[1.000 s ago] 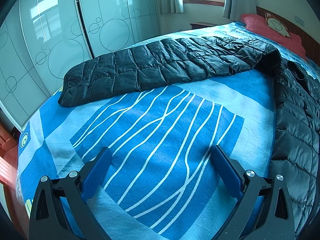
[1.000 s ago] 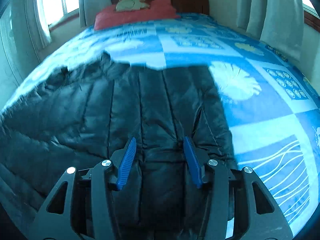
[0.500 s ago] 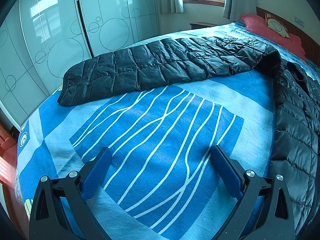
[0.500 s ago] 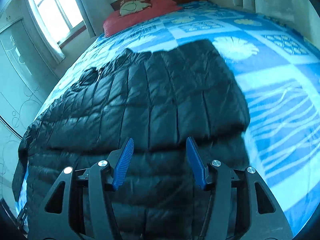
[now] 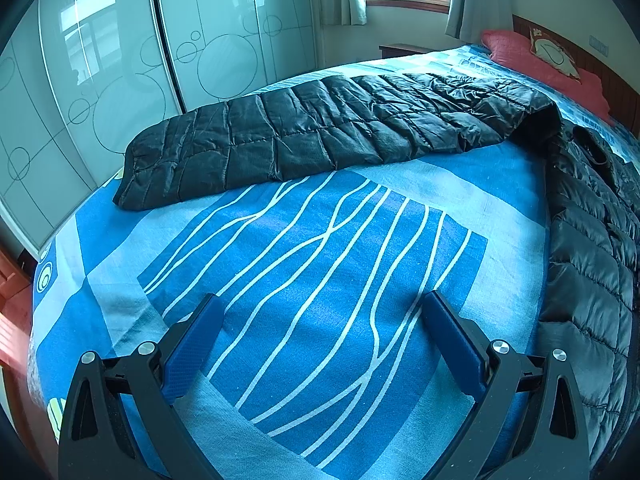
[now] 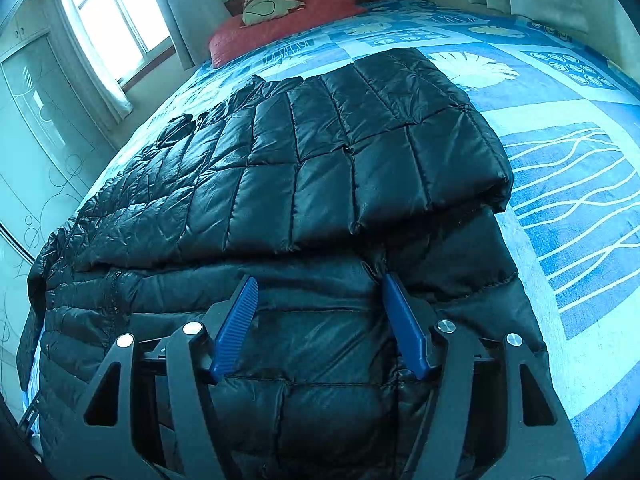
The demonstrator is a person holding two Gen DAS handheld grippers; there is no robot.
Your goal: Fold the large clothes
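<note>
1. Jacket (image 6: 320, 184): black, quilted, puffy. It lies spread on the bed, and its right sleeve is folded across the body, with the cuff end near the jacket's right edge.
2. Sleeve (image 5: 320, 132): the other black quilted sleeve, seen from the left wrist view. It stretches out flat across the sheet towards the wardrobe side, joined to the jacket body (image 5: 592, 248) at the right of that view.
3. Left gripper (image 5: 320, 348): jaws wide apart, holding nothing. It hangs above bare sheet, well apart from the outstretched sleeve and near the jacket's side edge.
4. Right gripper (image 6: 318, 320): jaws partly apart, with nothing clamped between them. It sits low over the lower part of the jacket, just below the folded sleeve; whether the blue fingers (image 6: 234, 328) touch the fabric cannot be told.
5. Bed sheet (image 5: 328, 256): blue, with white wavy lines and pale patches.
6. Pillow (image 6: 288, 20): red, at the head of the bed, with a light cushion (image 6: 268, 6) resting on it.
7. Wardrobe (image 5: 120, 60): frosted sliding doors with circle patterns, beside the bed.
8. Window (image 6: 116, 4): bright, with pale curtains.
</note>
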